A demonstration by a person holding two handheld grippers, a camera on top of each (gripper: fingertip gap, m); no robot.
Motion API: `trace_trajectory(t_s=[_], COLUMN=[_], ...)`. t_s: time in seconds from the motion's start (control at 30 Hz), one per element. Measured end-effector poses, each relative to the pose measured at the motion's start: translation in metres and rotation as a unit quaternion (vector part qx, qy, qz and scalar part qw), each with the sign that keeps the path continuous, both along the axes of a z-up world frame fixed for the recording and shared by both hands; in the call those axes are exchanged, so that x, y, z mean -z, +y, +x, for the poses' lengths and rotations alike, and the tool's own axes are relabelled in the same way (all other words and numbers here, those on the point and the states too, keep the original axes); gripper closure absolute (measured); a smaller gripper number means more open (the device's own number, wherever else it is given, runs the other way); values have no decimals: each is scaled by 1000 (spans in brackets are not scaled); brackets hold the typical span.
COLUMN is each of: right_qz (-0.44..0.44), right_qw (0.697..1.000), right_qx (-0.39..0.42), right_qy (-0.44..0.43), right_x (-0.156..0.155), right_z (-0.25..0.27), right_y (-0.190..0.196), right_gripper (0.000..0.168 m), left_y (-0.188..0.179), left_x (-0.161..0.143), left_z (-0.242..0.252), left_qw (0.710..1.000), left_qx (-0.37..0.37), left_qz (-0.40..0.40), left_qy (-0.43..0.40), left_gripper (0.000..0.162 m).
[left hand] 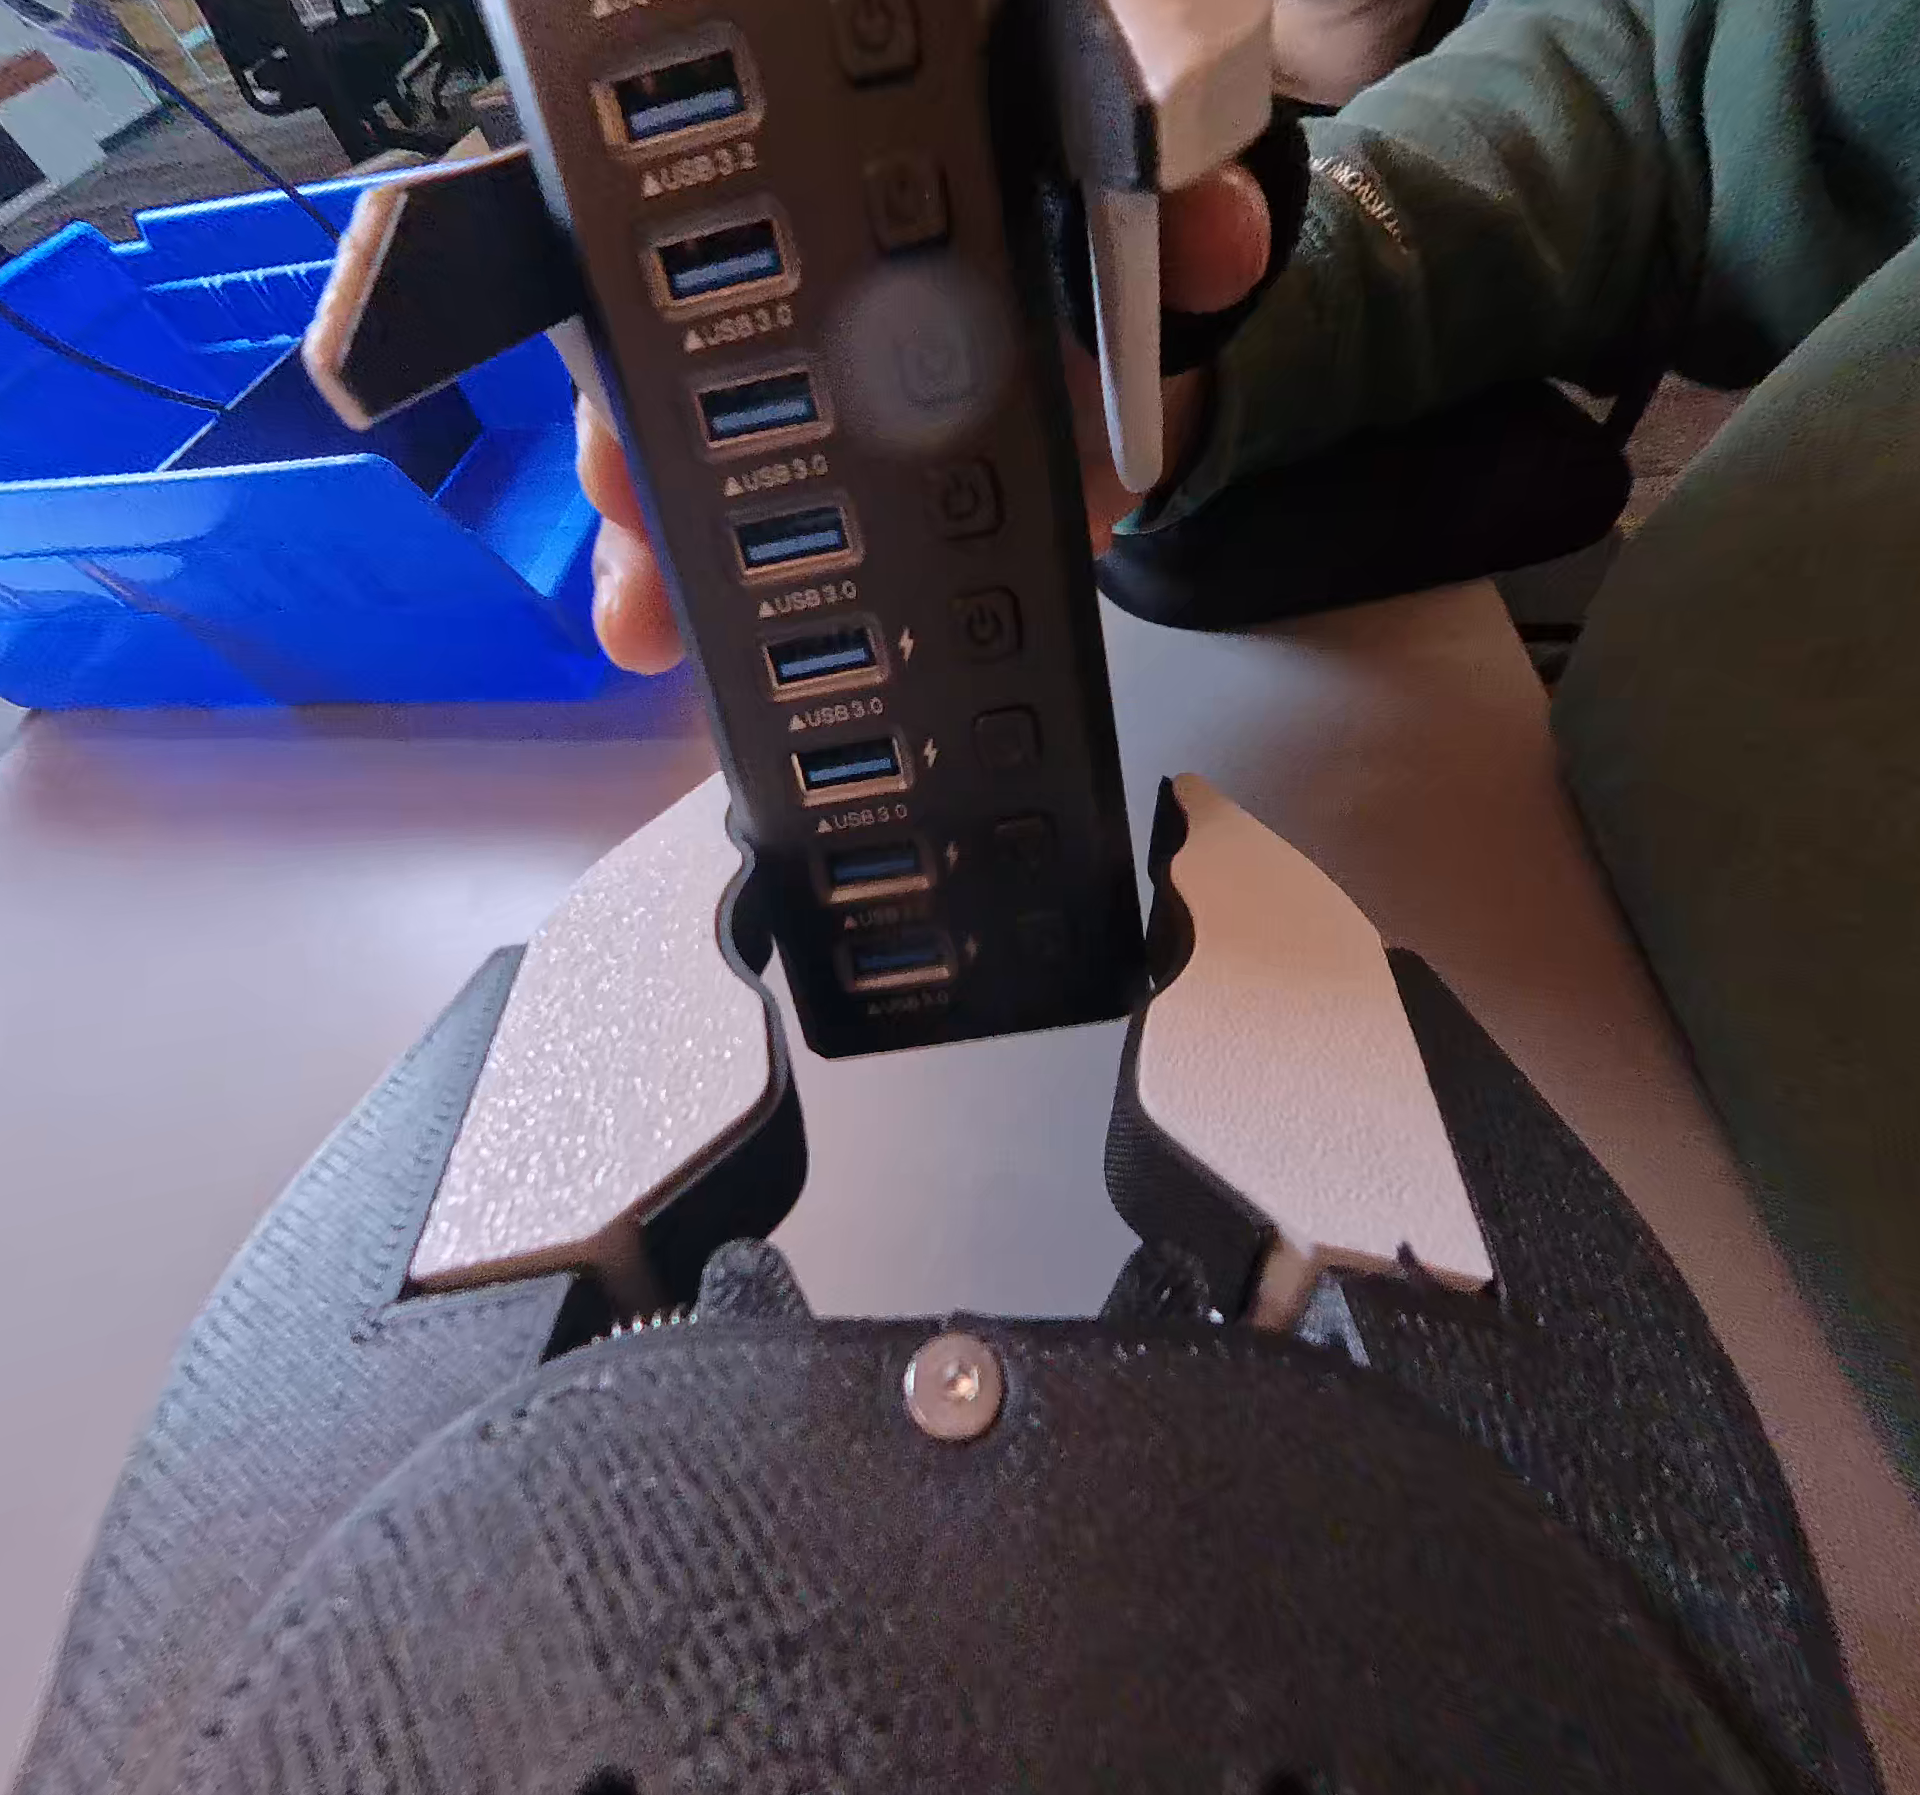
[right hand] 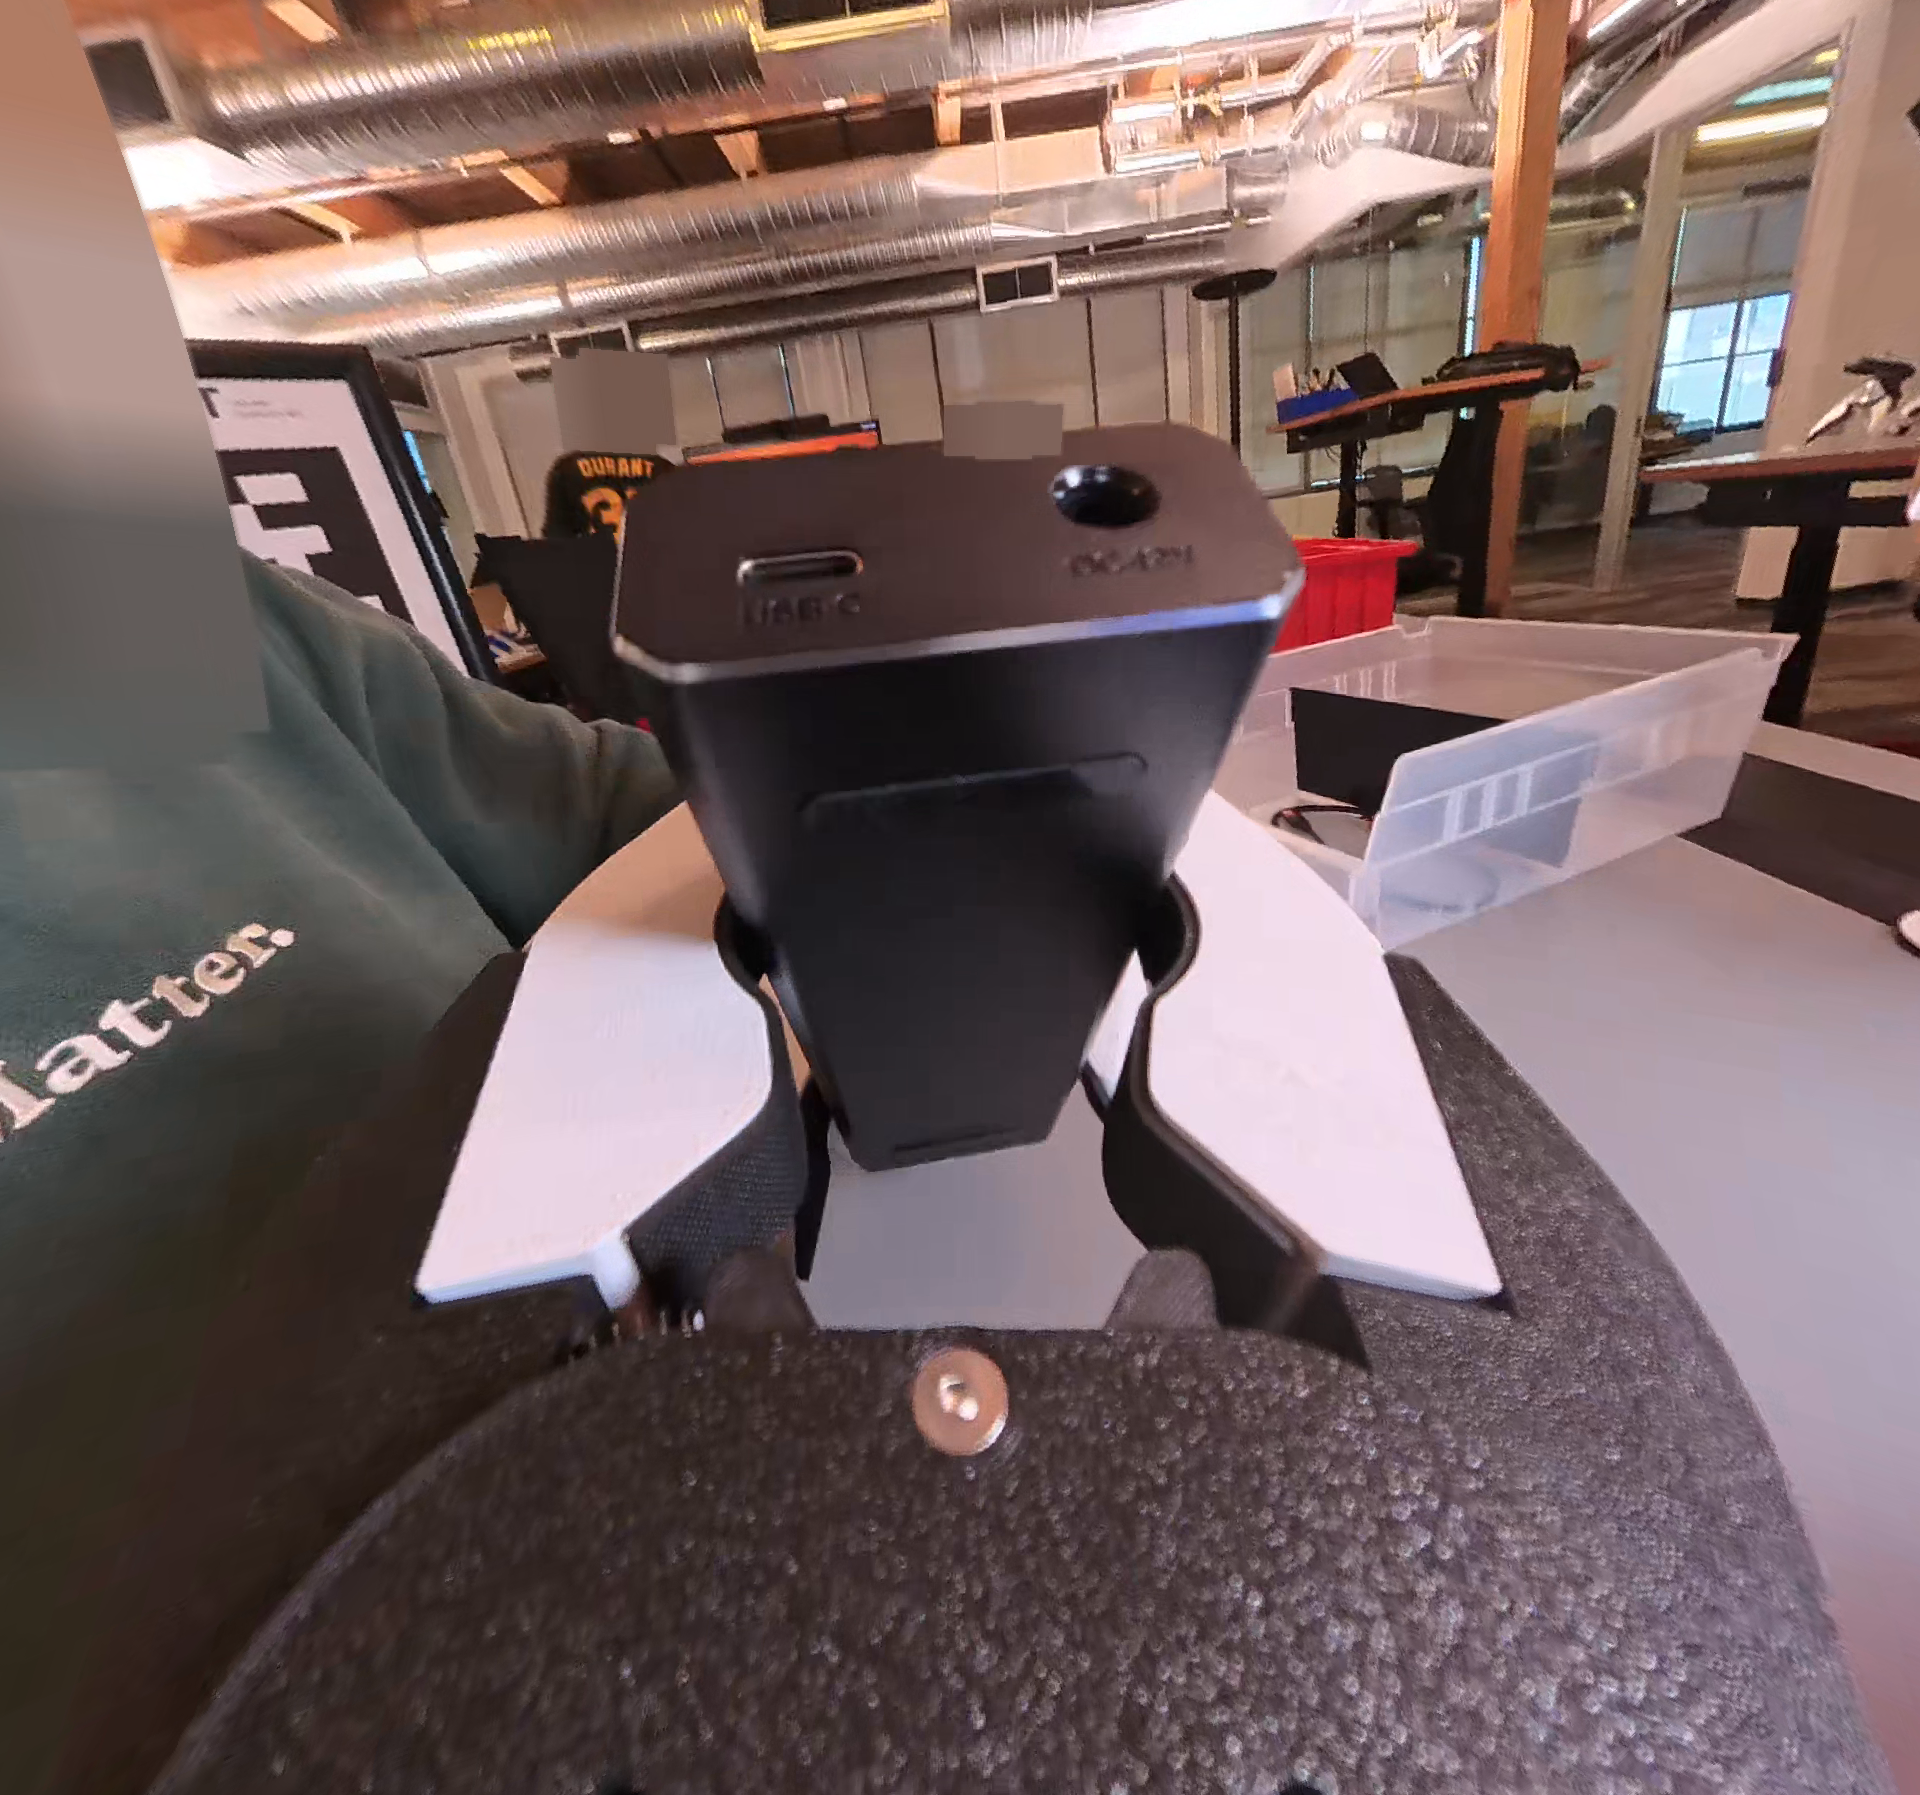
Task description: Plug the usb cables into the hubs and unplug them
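Between the two white fingers of the left gripper (left hand: 940, 914): lower end of a long black USB hub (left hand: 821, 457), port face toward the camera, the fingers closed against its two side edges. Hub stands upright, above a pale table (left hand: 260, 966). Port face carries a column of blue-tongued sockets, each with small printed lettering beneath, and a second column of power buttons alongside; wording not reproduced.

Right gripper (right hand: 951, 945): fingers pinched on the same hub (right hand: 956, 758) farther up its length, seen from the plain back side, which bears a flat rectangular pad. Hub's end cap shows an oval socket and a round socket, each with a faint label.

In the left wrist view, the right gripper (left hand: 769, 218) appears across the hub's upper part, bare fingertips behind it.

Surroundings: blue bin (left hand: 239, 519) behind the hub at left; clear plastic tray (right hand: 1538, 769) on the table at right; green sleeve (left hand: 1621, 187) with pale lettering.
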State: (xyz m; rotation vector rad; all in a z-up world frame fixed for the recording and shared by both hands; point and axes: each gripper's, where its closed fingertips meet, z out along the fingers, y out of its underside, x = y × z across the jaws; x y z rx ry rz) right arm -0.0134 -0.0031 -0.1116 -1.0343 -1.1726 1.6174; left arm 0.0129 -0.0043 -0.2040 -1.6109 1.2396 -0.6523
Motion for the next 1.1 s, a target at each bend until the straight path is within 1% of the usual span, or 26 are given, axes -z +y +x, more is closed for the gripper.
trace_trajectory(t_s=[0.07,0.17,0.3,0.47,0.63,0.8,0.97,1.0,1.07,1.1], right_qz=[6,24,44,56,49,35,35,38,44,48], right_qw=[1000,999,998,997,997,997,998,998,998,997], right_qx=[-2,5,16,16,11,-13,-7,-2,23,34], right_qy=[-1,-27,-49,-54,-61,-69,-53,-50,-42,-44], right_x=[0,8,14,18,25,28,17,13,5,3], right_z=[3,4,-1,-3,-6,-6,-1,1,8,12], right_y=[0,2,1,-3,-4,-9,-4,-2,9,15], right_gripper=[97,94,88,89,88,95,97,97,97,97], left_y=[-2,-10,-13,-15,-15,-14,-9,-7,7,18], left_x=[-8,-13,-11,-2,2,9,-8,-14,-35,-49], left_z=[-2,-3,0,1,1,2,-1,-7,-32,-52], left_qw=[1000,997,993,994,995,996,996,996,997,996], left_qx=[8,24,36,39,37,38,37,34,4,-27], left_qz=[-11,-58,-91,-89,-89,-81,-58,-50,-15,7], left_qy=[-20,-51,-66,-41,-27,-16,-62,-69,-79,-84], left_gripper=[91,92,92,93,93,93,96,94,92,97])
